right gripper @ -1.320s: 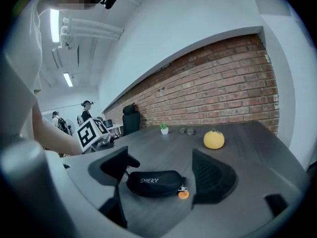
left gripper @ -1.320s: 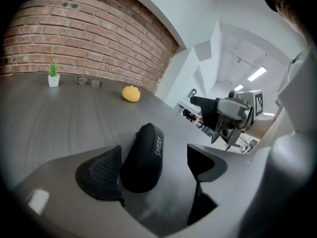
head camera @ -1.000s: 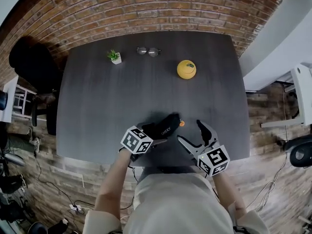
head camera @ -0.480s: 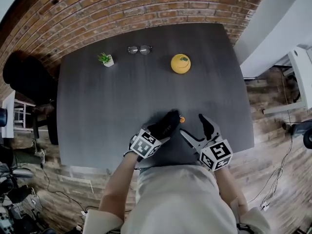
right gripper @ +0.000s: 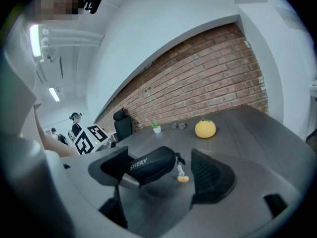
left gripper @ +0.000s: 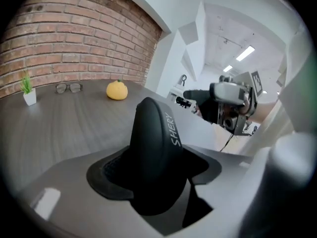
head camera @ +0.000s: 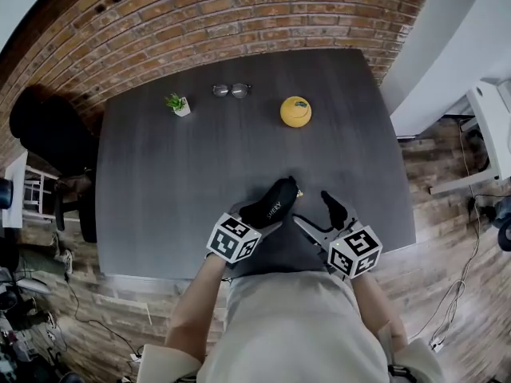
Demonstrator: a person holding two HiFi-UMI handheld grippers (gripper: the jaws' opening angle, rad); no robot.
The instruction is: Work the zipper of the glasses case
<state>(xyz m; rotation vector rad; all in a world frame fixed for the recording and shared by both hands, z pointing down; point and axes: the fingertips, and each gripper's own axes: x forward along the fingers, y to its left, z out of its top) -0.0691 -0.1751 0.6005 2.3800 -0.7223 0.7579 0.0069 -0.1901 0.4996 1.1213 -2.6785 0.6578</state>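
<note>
A black zip-up glasses case point(head camera: 272, 204) marked SHERY sits near the table's front edge. My left gripper point(head camera: 259, 219) has just been closing its jaws, and the pads now press on the case's near end point(left gripper: 153, 148). The case's far end points up and away from me. A small orange zipper pull point(right gripper: 183, 178) dangles from that far end, just above the table. My right gripper point(head camera: 313, 211) stands open to the right of the case. In the right gripper view, the case point(right gripper: 151, 165) and the pull lie between its spread jaws point(right gripper: 163, 175), apart from them.
At the far side of the dark grey table point(head camera: 160, 182) stand a small potted plant point(head camera: 177, 104), a pair of spectacles point(head camera: 231, 91) and a yellow-orange round fruit point(head camera: 295, 112). A black chair point(head camera: 48, 110) is beyond the table's left edge. A brick wall runs behind.
The left gripper's jaws have closed in on the case and it has risen a little with it. The right gripper has stayed where it was, still open.
</note>
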